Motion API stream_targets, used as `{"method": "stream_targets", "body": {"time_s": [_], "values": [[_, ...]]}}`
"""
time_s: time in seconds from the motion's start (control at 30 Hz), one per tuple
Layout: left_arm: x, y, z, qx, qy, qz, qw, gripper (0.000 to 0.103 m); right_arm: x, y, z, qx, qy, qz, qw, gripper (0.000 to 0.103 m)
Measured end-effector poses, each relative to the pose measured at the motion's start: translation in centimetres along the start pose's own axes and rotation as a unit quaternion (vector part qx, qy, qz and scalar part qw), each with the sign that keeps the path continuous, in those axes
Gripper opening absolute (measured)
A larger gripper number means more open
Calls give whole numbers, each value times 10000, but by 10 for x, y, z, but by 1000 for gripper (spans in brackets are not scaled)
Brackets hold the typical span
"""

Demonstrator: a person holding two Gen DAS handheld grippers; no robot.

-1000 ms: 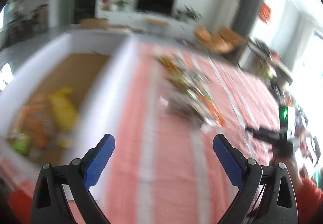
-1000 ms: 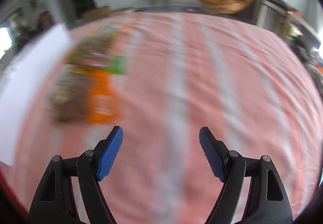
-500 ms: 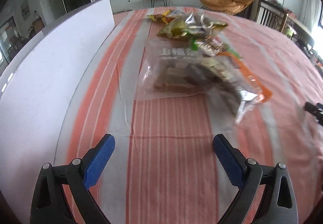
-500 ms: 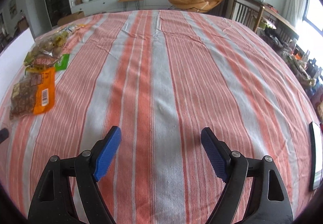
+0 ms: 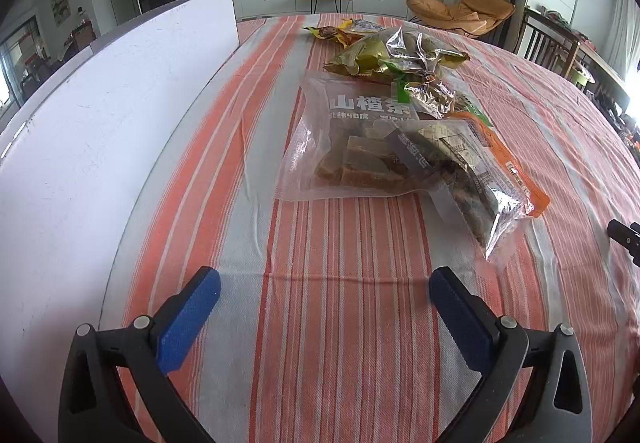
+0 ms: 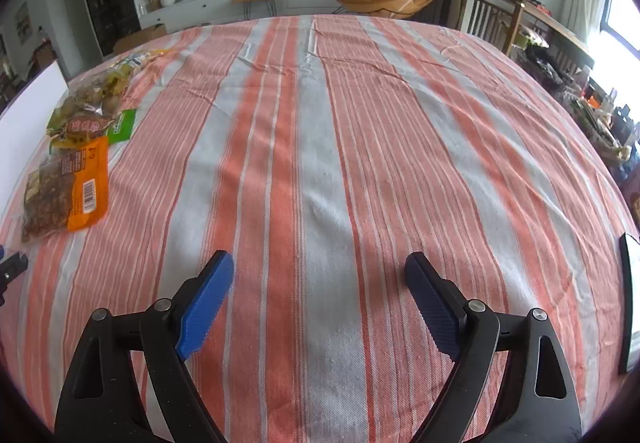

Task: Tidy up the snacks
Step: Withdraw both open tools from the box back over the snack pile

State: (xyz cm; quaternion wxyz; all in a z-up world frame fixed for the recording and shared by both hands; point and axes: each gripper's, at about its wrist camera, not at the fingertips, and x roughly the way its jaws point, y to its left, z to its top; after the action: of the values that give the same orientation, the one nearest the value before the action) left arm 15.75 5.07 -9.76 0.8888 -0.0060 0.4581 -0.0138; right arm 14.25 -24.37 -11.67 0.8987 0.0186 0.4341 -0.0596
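Compared with half a second ago, little has changed: both cameras show nearly the same view, now sharp rather than blurred as they were a second ago, and the snack pile sits in much the same place in each. The left tongs (image 5: pixel 325 289) hover low over the striped orange-and-grey cloth (image 5: pixel 344 307) covering the tabletop, their blue pads spread wide apart, holding nothing and touching nothing. Ahead of them lies the heap of snacks — nearest is a clear bag of brown fruit strips (image 5: pixel 352 147) with white Chinese lettering, lying flat on the cloth. Overlapping its right side is an orange-edged packet of dark pieces (image 5: pixel 480 171), its clear end pointing toward the camera. Behind these lie a crinkled clear bag with yellow-green packets (image 5: pixel 400 53) and, farther back, a small yellow wrapper (image 5: pixel 326 32). A tall white board (image 5: pixel 112 115) stands along the left side of the tabletop, beside the pile. The right tongs (image 6: pixel 319 269) are also wide open and empty, poised above a bare stretch of cloth (image 6: pixel 320 163), well apart from the snacks; in this view the orange-edged packet (image 6: pixel 86 187) lies far to the left, with the other bags behind it — a sliver of the white board (image 6: pixel 28 111) shows at the edge.
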Motion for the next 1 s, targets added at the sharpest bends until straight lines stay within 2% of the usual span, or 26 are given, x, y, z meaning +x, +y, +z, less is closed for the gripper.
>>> {"method": "stream_targets", "body": {"time_s": [1.0], "values": [[0,0,0,3,-1,0,10000,103,-1,0,-1,6,9,11,10000,91]]}}
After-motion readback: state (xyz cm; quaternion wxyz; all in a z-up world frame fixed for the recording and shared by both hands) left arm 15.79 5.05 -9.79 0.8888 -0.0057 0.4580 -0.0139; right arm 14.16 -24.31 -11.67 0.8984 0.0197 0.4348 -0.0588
